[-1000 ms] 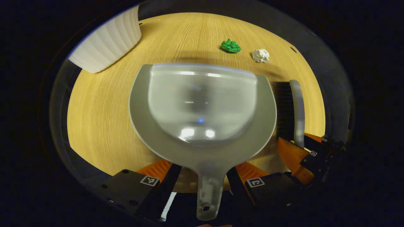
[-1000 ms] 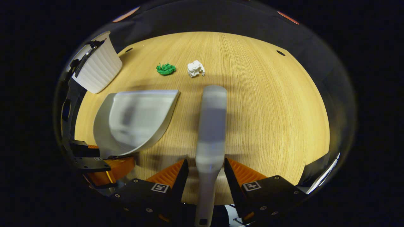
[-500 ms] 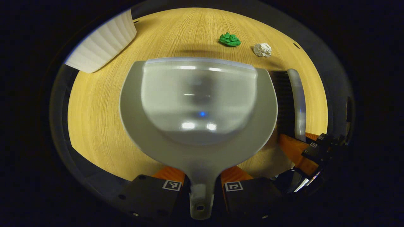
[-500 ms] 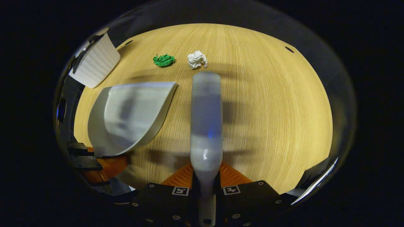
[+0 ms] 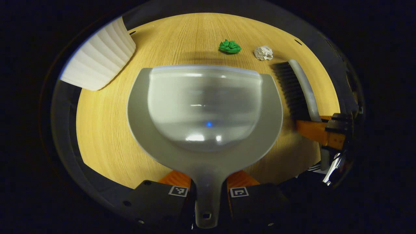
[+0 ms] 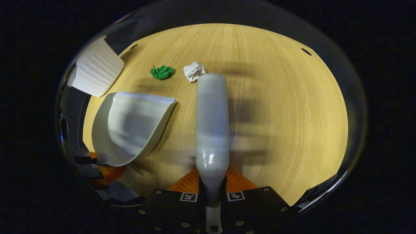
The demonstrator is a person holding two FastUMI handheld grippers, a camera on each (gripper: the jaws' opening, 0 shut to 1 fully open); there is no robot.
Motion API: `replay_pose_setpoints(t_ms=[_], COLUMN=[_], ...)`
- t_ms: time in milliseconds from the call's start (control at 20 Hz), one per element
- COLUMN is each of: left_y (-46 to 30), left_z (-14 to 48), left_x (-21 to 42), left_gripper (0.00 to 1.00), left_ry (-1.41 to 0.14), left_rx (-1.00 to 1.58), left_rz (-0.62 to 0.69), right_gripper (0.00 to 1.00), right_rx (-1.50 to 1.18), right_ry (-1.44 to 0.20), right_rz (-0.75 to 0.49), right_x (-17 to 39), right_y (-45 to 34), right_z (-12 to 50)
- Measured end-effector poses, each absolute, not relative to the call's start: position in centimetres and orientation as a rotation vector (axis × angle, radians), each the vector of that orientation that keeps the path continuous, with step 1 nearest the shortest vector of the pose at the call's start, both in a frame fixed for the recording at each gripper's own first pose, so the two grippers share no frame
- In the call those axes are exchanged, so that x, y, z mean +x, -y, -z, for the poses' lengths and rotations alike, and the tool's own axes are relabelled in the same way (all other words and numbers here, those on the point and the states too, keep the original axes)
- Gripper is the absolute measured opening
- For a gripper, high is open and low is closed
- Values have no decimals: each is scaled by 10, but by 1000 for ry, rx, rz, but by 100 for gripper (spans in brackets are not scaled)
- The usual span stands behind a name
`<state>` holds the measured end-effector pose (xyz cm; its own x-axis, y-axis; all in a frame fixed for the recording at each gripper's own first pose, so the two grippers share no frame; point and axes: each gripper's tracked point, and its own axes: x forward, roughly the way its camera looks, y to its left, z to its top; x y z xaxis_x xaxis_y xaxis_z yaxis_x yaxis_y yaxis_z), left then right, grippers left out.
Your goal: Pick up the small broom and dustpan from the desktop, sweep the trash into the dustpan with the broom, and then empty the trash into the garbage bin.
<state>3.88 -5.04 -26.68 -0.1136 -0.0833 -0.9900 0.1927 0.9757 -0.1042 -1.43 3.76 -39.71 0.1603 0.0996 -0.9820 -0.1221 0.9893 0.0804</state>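
Over the wooden desktop [image 5: 107, 130], left hand-held gripper [image 5: 208, 191] clamps the dustpan [image 5: 204, 107] handle; right hand-held gripper [image 6: 213, 195] clamps the broom [image 6: 211, 123].

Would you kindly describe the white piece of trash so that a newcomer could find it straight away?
Start at the wooden desktop and follow the grey broom held in the right gripper out to its far end. Just beyond that tip lies the white paper wad. Its neighbour, the green paper wad, is equally crumpled but lies on the side nearer the dustpan.
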Motion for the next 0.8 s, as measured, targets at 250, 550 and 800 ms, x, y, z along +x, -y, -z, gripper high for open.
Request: replay_pose_setpoints(t_ms=[250,550,800], left_y=[39,28,12], left_z=[262,259,259], left_x=[54,70,88], left_gripper=[32,32,32], left_ry=[-1684,-1728,-1745], left_rx=[137,183,295], left_rz=[287,396,511], right_gripper=[18,18,17], right_rx=[-50,-136,-269], right_ry=[-1383,-1382,-1373], right_rz=[-135,-248,-404], right_x=[39,104,141], right_y=[-8,-14,-32], right_z=[396,403,408])
